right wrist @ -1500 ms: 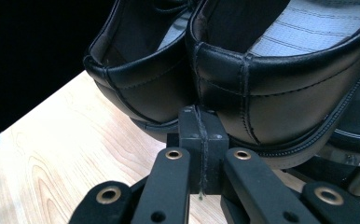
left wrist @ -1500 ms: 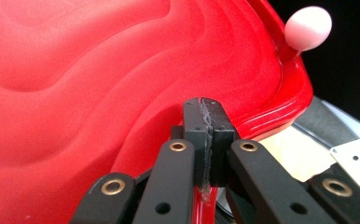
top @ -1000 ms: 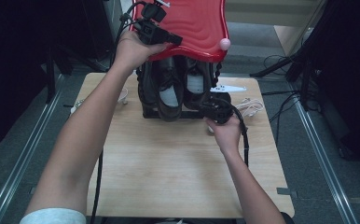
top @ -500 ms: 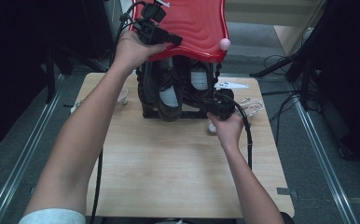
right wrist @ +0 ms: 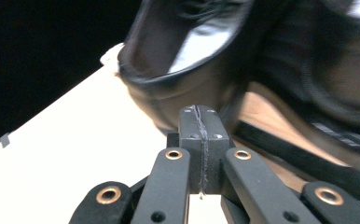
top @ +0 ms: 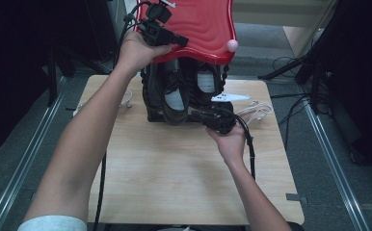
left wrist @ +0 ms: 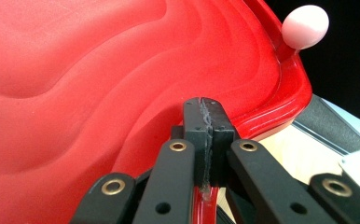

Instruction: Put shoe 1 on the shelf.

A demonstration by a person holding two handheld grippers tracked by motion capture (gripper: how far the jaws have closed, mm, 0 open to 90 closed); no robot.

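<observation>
A red wavy lid (top: 198,24) with a pink knob (top: 232,45) is tilted up over a black holder (top: 150,98). Inside stand two black shoes, one on the left (top: 174,98) and one on the right (top: 205,82). My left gripper (top: 181,42) is shut on the lid's front rim; in the left gripper view the red lid (left wrist: 99,70) edge sits pinched between the jaws of the left gripper (left wrist: 203,116), with the knob (left wrist: 305,25) at upper right. My right gripper (top: 198,114) is shut with nothing in it, low at the holder's front. The right gripper (right wrist: 200,121) points at a shoe's heel (right wrist: 178,51).
The holder stands at the far side of a wooden table (top: 174,163). A white cable (top: 256,110) and a flat white piece (top: 230,97) lie to its right. Small white items (top: 126,98) lie to its left. Metal rails run along the floor on both sides.
My right hand has slid a little to the left along the front of the holder, toward the left shoe. The left gripper holds the lid as before.
</observation>
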